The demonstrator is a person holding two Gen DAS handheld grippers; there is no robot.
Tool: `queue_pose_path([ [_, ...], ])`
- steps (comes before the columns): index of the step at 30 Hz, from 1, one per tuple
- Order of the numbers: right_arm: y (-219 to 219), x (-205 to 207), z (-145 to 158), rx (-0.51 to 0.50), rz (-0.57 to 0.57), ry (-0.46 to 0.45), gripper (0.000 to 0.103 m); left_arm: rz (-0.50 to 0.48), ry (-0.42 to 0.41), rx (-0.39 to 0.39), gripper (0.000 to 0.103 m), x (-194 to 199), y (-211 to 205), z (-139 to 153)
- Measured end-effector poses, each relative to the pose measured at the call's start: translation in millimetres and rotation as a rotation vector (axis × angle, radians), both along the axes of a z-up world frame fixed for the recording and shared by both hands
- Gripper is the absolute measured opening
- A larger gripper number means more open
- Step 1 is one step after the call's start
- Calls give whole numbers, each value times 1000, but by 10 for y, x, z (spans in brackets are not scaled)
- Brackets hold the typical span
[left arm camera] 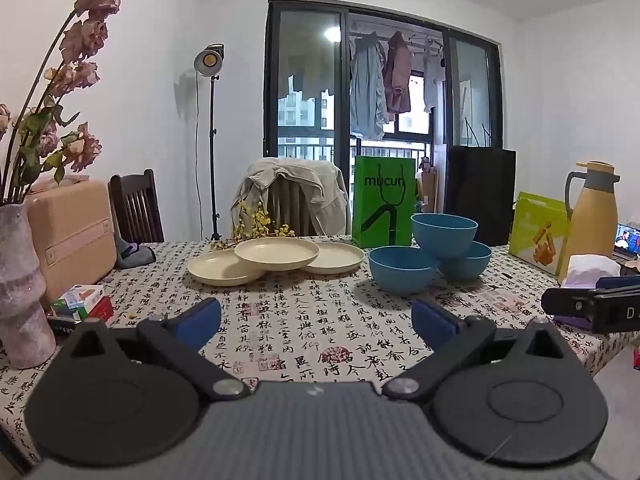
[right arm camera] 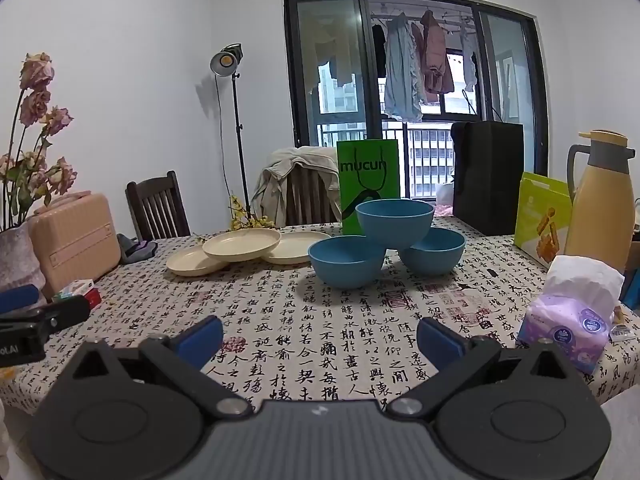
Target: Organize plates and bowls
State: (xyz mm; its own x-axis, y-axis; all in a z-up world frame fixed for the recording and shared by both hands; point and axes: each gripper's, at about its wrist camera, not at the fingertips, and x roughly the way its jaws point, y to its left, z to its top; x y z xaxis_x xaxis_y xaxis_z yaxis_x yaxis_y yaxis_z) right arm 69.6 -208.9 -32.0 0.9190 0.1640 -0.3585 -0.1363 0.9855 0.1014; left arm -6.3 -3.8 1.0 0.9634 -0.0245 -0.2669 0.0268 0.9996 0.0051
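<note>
Grippers, left gripper [left arm camera: 316, 320] and right gripper [right arm camera: 319, 340], are hovering wide open and empty, facing mid-frame cream plates [left arm camera: 276, 254] and blue bowls [right arm camera: 394, 220] piled awaiting sorting.

My right gripper [right arm camera: 318, 340] sits low over the calligraphy tablecloth [right arm camera: 304, 344], blue fingers spread wide, nothing between them. Ahead I see three blue bowls [right arm camera: 394, 222], one perched on the rims of the other two, with three cream plates [right arm camera: 241, 244] overlapping just left. Tissue pack [right arm camera: 568, 328] right, left gripper [right arm camera: 36, 312] at the left edge.
</note>
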Motion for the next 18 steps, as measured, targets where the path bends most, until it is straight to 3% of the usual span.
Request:
queue_pose_path([
  [18,-31,31,-13,-1,-9,2,103,12,-3,-14,103,1,24,6],
])
